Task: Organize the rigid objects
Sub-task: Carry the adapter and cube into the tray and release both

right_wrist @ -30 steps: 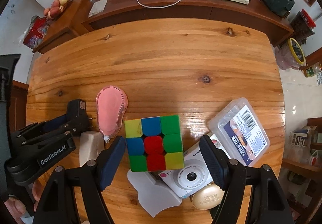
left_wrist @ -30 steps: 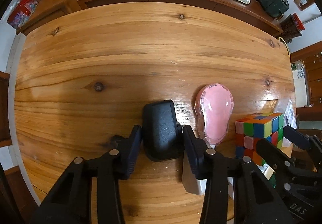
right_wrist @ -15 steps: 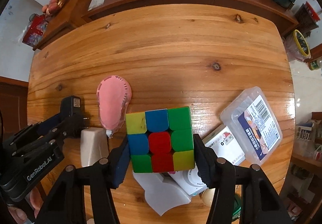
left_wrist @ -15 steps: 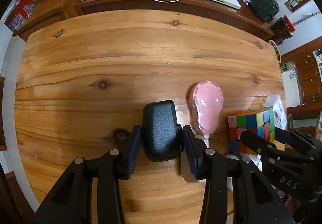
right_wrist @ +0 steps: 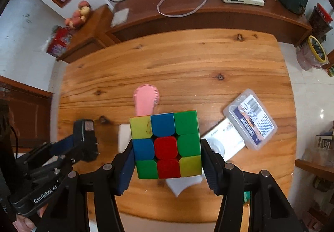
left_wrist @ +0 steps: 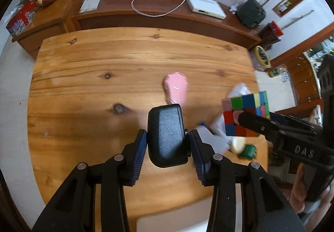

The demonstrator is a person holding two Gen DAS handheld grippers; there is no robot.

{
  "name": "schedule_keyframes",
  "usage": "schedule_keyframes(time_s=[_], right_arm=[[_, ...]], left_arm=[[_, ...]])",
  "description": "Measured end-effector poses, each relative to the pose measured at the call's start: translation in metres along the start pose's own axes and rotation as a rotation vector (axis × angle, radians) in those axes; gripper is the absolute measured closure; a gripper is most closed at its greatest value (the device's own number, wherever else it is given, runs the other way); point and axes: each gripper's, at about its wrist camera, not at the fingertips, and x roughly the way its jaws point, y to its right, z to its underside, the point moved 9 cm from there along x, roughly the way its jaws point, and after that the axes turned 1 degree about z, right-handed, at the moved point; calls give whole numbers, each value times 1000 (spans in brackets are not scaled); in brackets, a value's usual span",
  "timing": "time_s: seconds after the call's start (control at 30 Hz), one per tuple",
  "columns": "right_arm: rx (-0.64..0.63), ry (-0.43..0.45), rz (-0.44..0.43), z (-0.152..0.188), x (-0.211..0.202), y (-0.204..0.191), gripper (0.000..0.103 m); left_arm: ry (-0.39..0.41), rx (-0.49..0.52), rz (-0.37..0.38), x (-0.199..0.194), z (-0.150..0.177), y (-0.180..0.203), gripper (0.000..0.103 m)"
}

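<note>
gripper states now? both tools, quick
Left tool: shut on the black adapter, lifted off the table.
Right tool: shut on the puzzle cube, also held up.

I see a grainy matt black plastic adapter (left_wrist: 166, 135) over the glossy varnished wood table (left_wrist: 87, 77), glossy plastic cube (right_wrist: 166, 144) right.

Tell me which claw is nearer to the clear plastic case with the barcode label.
Right. The right claw, shut on the Rubik's cube, hangs just left of the plastic case. The left claw, shut on the black adapter, sits farther left, beyond the cube.
</note>
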Motion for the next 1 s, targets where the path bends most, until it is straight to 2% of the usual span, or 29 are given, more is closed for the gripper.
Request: schedule_keyframes(time_s=[0.13,0.37,0.53,0.73,0.83,1.0], right_arm=[[-14,43,-51,25,-39,-6,45],[-51,90,-109,97,-103,-3,45],[-79,88,-105,152,-123,6,45],[-92,82,-40,206,-110,24,45],[-106,70,26,227,-89,35,45],[-111,45,92,250,-55,46,45]], left_arm=[[28,25,16,-38,30,19,58],[41,39,37,-80,95,44,58],[76,77,-16,-85,131,54,58],[49,96,-34,-61,177,59,58],[34,123,-61,-40,200,60,58],[-28,103,-119,-2,225,48,58]])
